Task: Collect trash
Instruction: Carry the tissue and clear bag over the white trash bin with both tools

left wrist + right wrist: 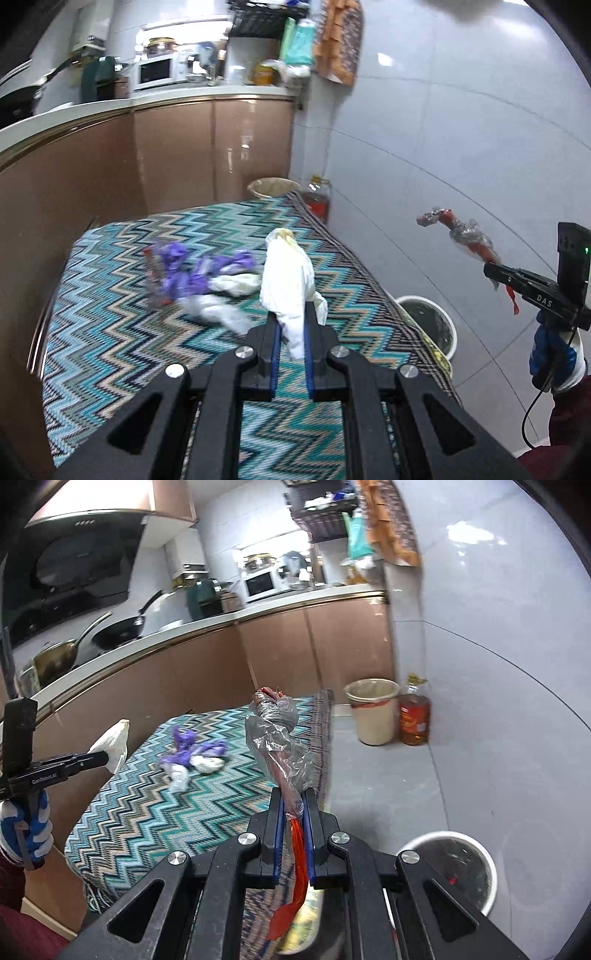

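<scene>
My left gripper (291, 317) is shut on a crumpled white tissue wad (286, 273), held above the zigzag cloth (147, 350); it also shows in the right wrist view (112, 744). My right gripper (294, 801) is shut on a clear plastic wrapper with red inside (280, 738), held in the air; it shows in the left wrist view (461, 236) to the right of the table. A pile of purple wrappers (188, 269) and white tissues (221, 310) lies on the cloth, also seen in the right wrist view (192, 755).
A white bin with a dark liner (454, 867) stands on the floor at the table's right side (428, 325). A beige bin (373, 712) and an oil bottle (415, 716) stand by the far wall. Brown counter cabinets (166, 158) run behind the table.
</scene>
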Motion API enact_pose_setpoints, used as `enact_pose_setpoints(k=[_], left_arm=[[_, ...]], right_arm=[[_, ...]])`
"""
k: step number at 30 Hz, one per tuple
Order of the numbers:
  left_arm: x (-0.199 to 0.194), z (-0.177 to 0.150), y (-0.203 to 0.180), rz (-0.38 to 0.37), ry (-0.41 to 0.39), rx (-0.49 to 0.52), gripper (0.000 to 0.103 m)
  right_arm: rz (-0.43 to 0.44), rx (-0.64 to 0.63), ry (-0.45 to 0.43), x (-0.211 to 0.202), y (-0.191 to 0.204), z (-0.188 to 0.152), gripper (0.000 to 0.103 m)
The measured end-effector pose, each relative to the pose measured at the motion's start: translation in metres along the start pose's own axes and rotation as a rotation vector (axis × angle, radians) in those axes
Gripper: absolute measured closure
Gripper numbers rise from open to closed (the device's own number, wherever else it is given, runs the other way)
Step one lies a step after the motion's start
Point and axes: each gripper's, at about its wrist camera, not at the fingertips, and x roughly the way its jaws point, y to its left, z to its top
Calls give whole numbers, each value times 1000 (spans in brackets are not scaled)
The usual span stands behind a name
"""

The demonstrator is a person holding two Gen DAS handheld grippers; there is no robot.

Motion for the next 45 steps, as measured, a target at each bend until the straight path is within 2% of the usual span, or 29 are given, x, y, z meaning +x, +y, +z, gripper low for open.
enact_pose_setpoints(k=[11, 20, 34, 45], left_arm=[[70, 19, -103, -124, 98, 145, 93], [122, 16, -164, -206, 185, 242, 93], [188, 18, -221, -225, 257, 341, 93], [243, 11, -264, -243, 336, 403, 93]], right_arm=[[-85, 136, 15, -22, -79, -29, 94], [-143, 240, 49, -29, -125, -54, 94], [-172, 333, 139, -3, -167, -77, 94], [-234, 393, 236, 25, -197, -93, 92]])
